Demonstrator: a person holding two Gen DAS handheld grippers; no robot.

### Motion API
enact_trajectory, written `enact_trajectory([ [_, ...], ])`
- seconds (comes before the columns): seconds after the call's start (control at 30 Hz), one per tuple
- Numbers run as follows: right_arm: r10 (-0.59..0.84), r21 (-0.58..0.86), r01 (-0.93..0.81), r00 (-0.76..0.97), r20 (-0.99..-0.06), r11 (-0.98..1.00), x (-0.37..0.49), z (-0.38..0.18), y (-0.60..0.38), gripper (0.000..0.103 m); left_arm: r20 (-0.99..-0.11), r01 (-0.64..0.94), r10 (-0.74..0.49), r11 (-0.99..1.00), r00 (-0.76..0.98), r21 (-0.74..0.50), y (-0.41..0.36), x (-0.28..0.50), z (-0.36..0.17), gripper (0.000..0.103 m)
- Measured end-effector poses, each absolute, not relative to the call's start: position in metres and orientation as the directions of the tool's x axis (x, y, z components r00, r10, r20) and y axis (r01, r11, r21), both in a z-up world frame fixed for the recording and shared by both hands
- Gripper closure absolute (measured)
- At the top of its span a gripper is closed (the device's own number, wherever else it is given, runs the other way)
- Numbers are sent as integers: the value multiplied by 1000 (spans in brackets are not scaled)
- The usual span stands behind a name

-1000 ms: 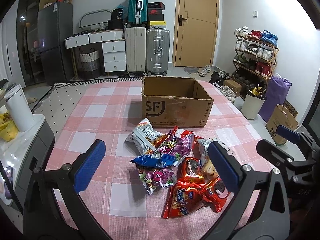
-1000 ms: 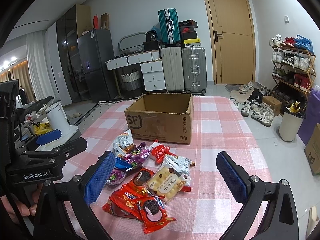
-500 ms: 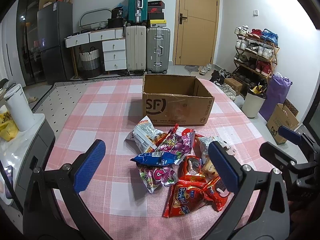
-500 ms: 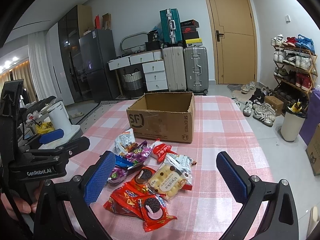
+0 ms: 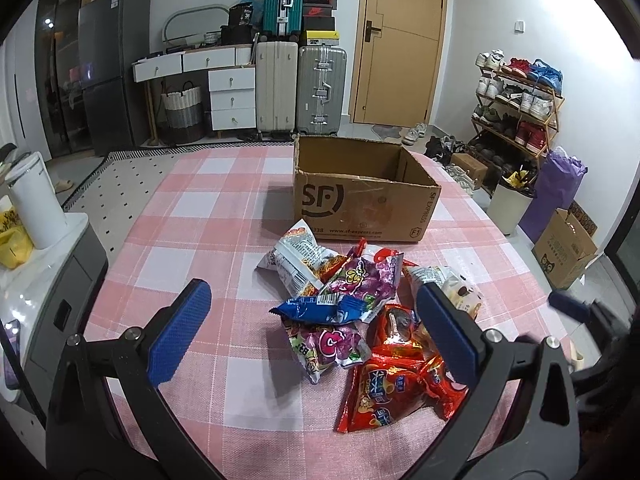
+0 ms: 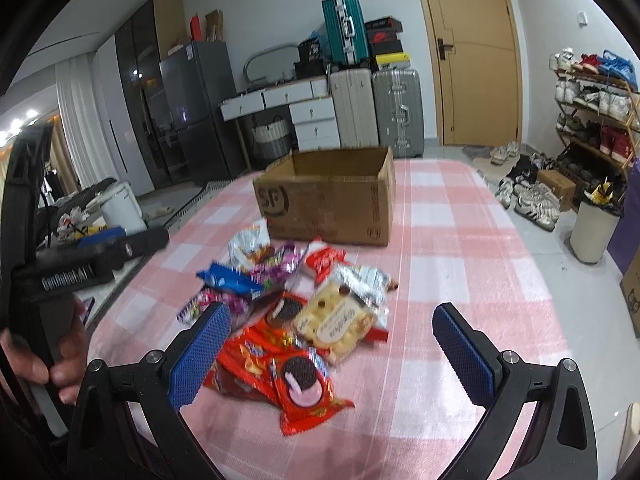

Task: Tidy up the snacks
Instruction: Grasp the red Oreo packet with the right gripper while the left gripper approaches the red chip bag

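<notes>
A pile of snack packets lies on the pink checked tablecloth (image 5: 208, 240) in front of an open, empty cardboard SF box (image 5: 360, 200). The pile holds a blue packet (image 5: 316, 308), purple candy bags (image 5: 360, 276), a white chip bag (image 5: 298, 258) and red biscuit packs (image 5: 384, 392). My left gripper (image 5: 316, 336) is open and empty, held above the near side of the pile. My right gripper (image 6: 332, 356) is open and empty over the red Oreo packs (image 6: 300, 384) and the cream biscuit pack (image 6: 336, 320). The box also shows in the right wrist view (image 6: 332, 196).
A white side unit with a white canister (image 5: 36, 200) stands left of the table. Suitcases (image 5: 300, 88), drawers and a fridge line the far wall. A shoe rack (image 5: 516, 108), bin and boxes stand on the floor to the right.
Both grippers have moved forward and lower toward the snack pile, which now looks larger. The right view is blurred by motion. Both stay open.
</notes>
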State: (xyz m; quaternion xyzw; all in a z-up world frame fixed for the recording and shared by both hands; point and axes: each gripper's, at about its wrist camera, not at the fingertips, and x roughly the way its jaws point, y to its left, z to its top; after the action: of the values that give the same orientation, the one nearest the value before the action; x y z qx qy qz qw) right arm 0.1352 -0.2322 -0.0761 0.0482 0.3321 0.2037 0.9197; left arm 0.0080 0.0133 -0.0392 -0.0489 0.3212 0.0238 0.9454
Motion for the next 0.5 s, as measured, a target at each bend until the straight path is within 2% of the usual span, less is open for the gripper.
enact_trajectory([
  [0.5,383,198,-356,585,-715,913,146,-146,-210,0,-643,-61,-12,994,766,-92,27,14,-69,1],
])
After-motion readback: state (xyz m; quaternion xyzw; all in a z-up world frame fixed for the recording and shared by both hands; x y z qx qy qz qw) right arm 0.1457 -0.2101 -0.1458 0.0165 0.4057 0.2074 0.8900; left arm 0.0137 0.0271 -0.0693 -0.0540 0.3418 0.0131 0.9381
